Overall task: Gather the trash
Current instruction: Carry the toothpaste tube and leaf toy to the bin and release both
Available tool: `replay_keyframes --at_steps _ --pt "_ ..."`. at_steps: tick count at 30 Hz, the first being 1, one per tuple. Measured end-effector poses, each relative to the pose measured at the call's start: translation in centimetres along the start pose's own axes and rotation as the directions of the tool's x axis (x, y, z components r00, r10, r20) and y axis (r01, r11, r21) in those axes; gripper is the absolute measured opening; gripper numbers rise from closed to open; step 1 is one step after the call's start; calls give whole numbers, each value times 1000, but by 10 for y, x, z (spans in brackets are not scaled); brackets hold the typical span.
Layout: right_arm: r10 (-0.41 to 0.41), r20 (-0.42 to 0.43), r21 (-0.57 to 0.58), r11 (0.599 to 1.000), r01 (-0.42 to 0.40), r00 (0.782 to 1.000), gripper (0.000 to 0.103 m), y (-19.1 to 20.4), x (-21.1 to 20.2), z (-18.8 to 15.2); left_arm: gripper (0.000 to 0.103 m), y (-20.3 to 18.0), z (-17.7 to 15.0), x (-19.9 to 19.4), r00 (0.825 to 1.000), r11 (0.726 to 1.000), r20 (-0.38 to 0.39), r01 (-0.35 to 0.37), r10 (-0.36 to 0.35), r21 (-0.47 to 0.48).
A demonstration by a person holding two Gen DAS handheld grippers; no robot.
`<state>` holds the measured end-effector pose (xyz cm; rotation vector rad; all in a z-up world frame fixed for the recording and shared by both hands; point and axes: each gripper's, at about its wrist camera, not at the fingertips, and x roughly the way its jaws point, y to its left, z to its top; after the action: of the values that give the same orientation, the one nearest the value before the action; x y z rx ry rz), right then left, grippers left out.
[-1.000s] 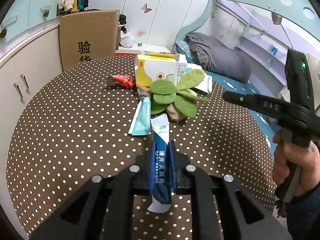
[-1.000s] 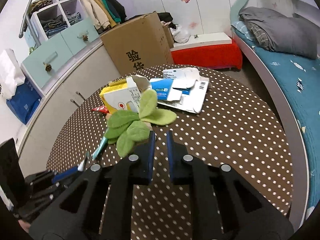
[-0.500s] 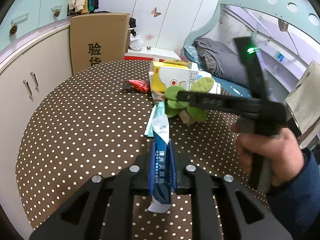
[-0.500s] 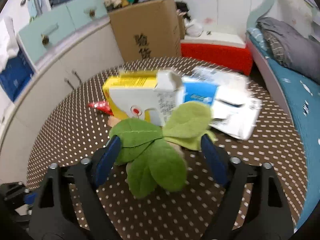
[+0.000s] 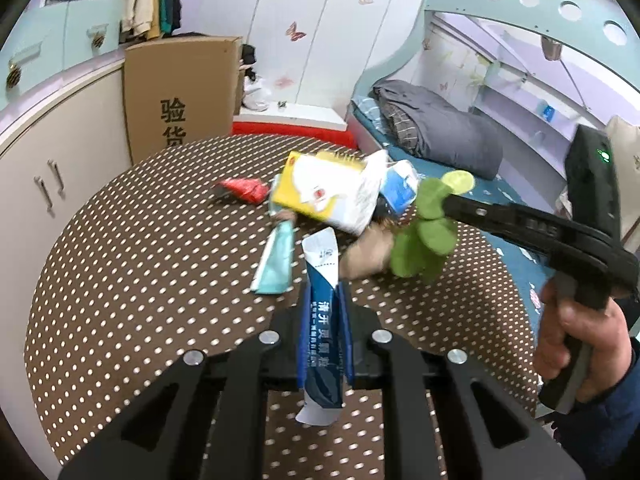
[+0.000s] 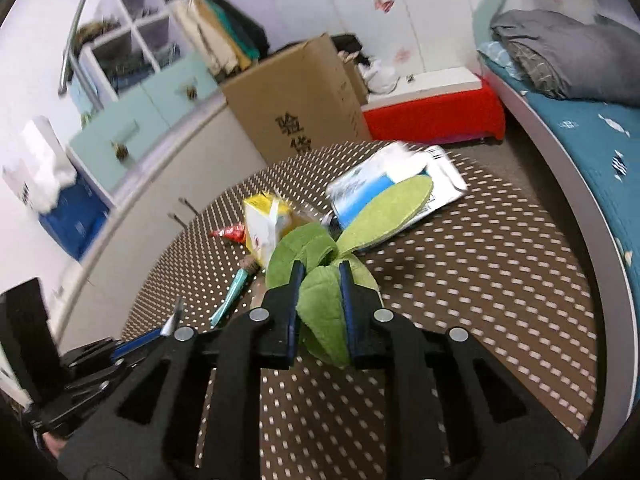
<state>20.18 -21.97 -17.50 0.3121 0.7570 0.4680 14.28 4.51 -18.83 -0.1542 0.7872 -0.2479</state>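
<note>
My left gripper (image 5: 325, 312) is shut on a blue and white packet (image 5: 323, 320) and holds it above the dotted round table (image 5: 132, 248). My right gripper (image 6: 320, 280) is shut on a green leafy plush plant (image 6: 320, 308) and has it lifted off the table; it also shows in the left wrist view (image 5: 424, 236), blurred. On the table lie a yellow and white carton (image 5: 324, 192), a red wrapper (image 5: 244, 190), a teal wrapper (image 5: 276, 260) and a blue and white package (image 6: 384, 184).
A cardboard box (image 5: 180, 96) stands behind the table. Cabinets (image 5: 52, 152) run along the left. A bed with a grey blanket (image 5: 440, 128) is at the right. A red and white bench (image 6: 432, 108) sits at the back.
My right gripper has shut on the green plush plant and lifted it up and to the right. My left gripper keeps its hold on the blue packet.
</note>
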Motion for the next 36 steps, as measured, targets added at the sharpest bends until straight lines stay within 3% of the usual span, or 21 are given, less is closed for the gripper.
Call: replay_keyframes --at_steps 8,18,28,36 --pt "61 75 71 995 -66 995 17 -27 -57 -3 13 -35 13 -3 999 998 26 35 -36 50" --pt "16 160 101 994 -33 987 17 -51 -100 -4 13 -88 30 -4 994 988 40 100 -105 117" --pt "-151 296 168 980 105 943 17 -100 -175 20 13 -176 74 21 967 949 46 237 -252 207" --pt "-334 273 311 918 246 902 17 -175 -198 12 13 -249 91 85 933 910 -78 361 -352 205"
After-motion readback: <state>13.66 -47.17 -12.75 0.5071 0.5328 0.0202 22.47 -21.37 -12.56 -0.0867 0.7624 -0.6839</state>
